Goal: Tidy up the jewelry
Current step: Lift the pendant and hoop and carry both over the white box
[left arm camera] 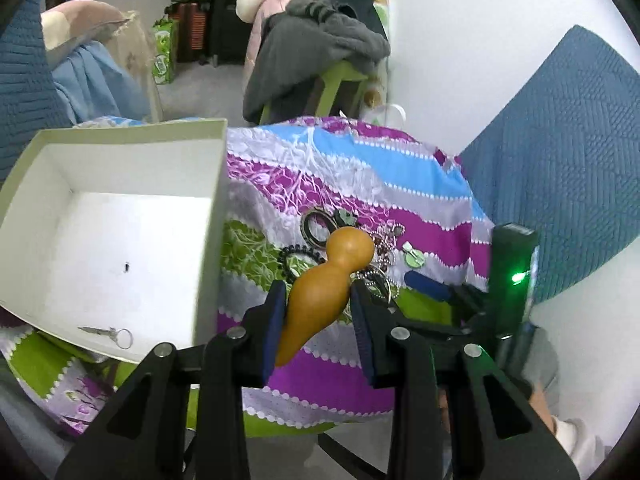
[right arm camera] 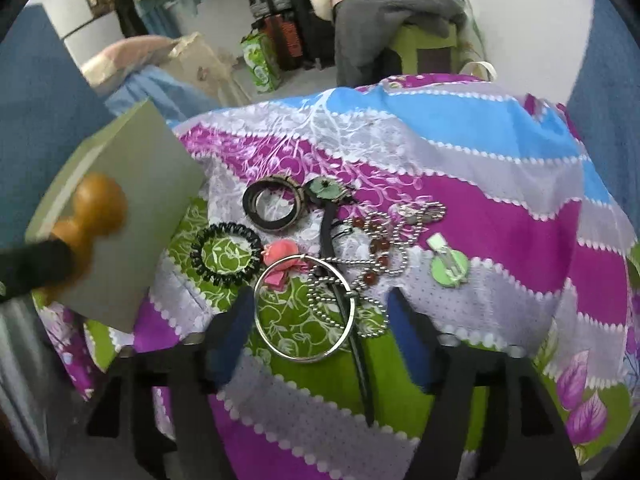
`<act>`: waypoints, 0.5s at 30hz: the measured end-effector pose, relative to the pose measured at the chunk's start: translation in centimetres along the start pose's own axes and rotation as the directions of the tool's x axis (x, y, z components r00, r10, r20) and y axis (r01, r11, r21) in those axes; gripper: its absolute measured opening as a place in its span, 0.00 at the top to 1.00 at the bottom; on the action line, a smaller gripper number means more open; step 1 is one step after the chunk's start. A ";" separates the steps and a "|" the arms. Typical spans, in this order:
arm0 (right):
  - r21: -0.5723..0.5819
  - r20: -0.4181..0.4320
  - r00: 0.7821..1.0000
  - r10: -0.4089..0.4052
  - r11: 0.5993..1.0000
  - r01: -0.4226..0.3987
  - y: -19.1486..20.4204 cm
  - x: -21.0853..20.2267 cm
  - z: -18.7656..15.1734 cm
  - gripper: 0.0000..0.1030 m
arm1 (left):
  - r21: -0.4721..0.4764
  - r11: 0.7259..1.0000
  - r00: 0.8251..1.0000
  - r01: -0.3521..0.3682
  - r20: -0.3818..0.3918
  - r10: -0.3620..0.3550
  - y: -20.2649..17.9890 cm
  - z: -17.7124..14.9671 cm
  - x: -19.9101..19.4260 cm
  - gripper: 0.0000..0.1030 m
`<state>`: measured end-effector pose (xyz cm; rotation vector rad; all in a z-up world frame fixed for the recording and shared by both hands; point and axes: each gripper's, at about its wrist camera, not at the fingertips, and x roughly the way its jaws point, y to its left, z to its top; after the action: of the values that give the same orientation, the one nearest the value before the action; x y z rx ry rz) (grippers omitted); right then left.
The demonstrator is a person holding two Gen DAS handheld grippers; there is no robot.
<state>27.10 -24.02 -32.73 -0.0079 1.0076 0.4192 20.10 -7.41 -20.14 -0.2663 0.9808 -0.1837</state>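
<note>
My left gripper point(left arm camera: 320, 300) is shut on an orange gourd-shaped ornament point(left arm camera: 324, 280), held above the cloth beside the open white box point(left arm camera: 120, 240); it also shows in the right wrist view point(right arm camera: 86, 220). A small pair of scissors point(left arm camera: 106, 333) lies in the box. My right gripper point(right arm camera: 324, 312) is open, its fingers either side of a large silver hoop point(right arm camera: 306, 308). Around it lie a bead chain point(right arm camera: 372, 264), dark bangles point(right arm camera: 272, 208), a black coil hair tie point(right arm camera: 226, 254), a pink flower piece point(right arm camera: 282, 260) and a green clip point(right arm camera: 448, 266).
The jewelry lies on a table draped in a purple, blue and green patterned cloth point(right arm camera: 480, 200). The box's grey outer wall point(right arm camera: 132, 216) stands at the left. A green chair with clothes point(left arm camera: 320, 52) stands behind the table. A blue quilted panel point(left arm camera: 560, 140) is at the right.
</note>
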 end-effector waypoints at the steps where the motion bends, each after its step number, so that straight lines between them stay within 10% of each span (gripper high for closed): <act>1: -0.011 -0.005 1.000 -0.009 1.000 0.009 0.3 0.2 0.0 0.27 | -0.004 1.000 1.000 0.004 0.002 -0.004 0.2 0.0 -0.2 0.67; 15: -0.150 0.003 0.986 -0.164 0.975 0.163 3.0 2.9 -0.1 0.26 | -0.038 0.999 0.999 -0.001 0.036 0.003 2.2 -0.1 -2.0 0.67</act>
<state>27.30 -20.28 -34.66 -0.2272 0.9751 0.3432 19.01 -4.79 -19.30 -0.3025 0.9499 -0.1581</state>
